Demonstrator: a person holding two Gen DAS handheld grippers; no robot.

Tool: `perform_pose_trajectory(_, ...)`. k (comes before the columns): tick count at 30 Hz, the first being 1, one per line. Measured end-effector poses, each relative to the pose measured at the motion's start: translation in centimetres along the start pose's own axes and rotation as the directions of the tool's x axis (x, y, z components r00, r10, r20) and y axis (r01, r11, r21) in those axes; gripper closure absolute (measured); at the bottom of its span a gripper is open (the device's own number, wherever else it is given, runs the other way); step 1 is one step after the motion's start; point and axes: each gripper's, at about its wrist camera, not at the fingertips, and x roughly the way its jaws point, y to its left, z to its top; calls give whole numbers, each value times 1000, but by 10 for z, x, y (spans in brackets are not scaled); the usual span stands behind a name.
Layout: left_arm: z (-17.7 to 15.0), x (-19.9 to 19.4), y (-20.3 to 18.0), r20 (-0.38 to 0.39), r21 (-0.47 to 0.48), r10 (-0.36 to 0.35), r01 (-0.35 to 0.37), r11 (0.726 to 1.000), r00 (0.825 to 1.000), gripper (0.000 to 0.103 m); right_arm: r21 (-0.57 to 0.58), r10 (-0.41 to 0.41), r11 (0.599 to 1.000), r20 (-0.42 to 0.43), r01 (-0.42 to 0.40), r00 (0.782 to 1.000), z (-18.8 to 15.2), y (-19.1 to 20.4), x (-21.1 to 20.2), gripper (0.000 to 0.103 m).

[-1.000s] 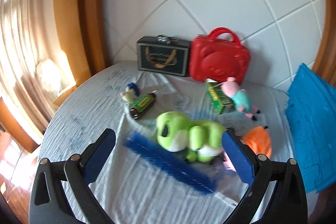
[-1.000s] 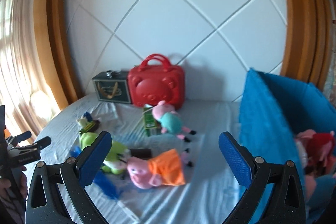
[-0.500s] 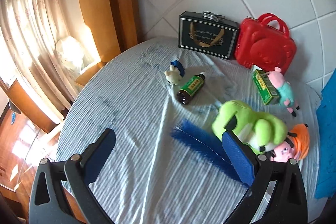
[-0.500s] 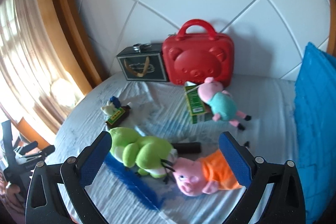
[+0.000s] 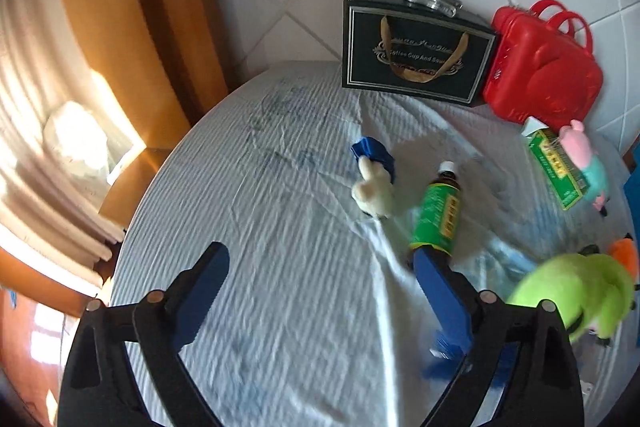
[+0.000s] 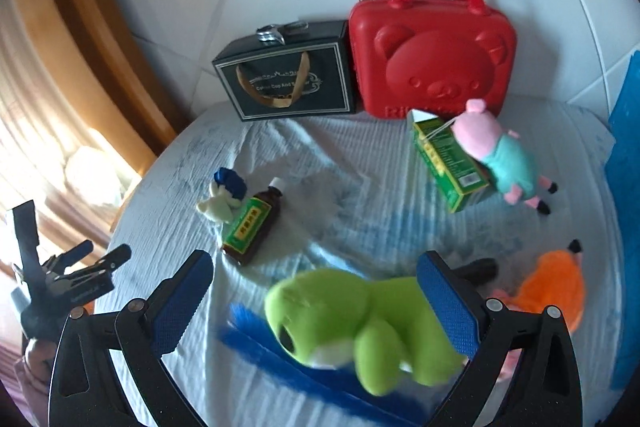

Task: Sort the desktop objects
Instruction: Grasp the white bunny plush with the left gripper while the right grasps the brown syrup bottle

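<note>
Left wrist view. Left gripper (image 5: 320,283) spread wide, holding nothing, above bare tablecloth (image 5: 240,227). Brown bottle (image 5: 436,215) with green label just ahead of the right finger, base nearly at the fingertip, long axis running away toward its white cap. Small white toy (image 5: 374,193) on a blue piece just left of the bottle. Green frog plush (image 5: 576,291) outside the right finger. Black box (image 5: 416,47) far ahead, lettering reading "Coffee Cup And Sau…", the rest cut off; red case (image 5: 544,71) beside it.

Right wrist view. Right gripper (image 6: 316,297) likewise spread and empty, frog plush (image 6: 360,323) lying directly between the fingers, long axis across the gap, head toward the left finger, hind end at the right finger. Blue feather (image 6: 280,355) under it. Bottle (image 6: 252,223) ahead and left, label characters unreadable. Green carton (image 6: 452,163) and pink pig plush (image 6: 500,155) ahead and right; orange plush (image 6: 556,291) outside the right finger. Likely judgement: right gripper nearer the frog, left nearer the bottle.
</note>
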Motion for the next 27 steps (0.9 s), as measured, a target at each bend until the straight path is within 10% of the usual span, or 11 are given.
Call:
perform_pose_trajectory(13,50,154,-36,-164,96,-187,205,974,969,28,52,-81,994,-201,93,976,22,56,144,3)
perform_pose_trajectory(16,42,177,-45,-220,130,-187,219,967,957,60,66,-93,992,-235,112,967,23,61,172,18)
perform_pose_trajectory(27,24,168,-25,-188,119,-236,261,958,953,64,107,-72,988,-349,116,934,15,77,249,28)
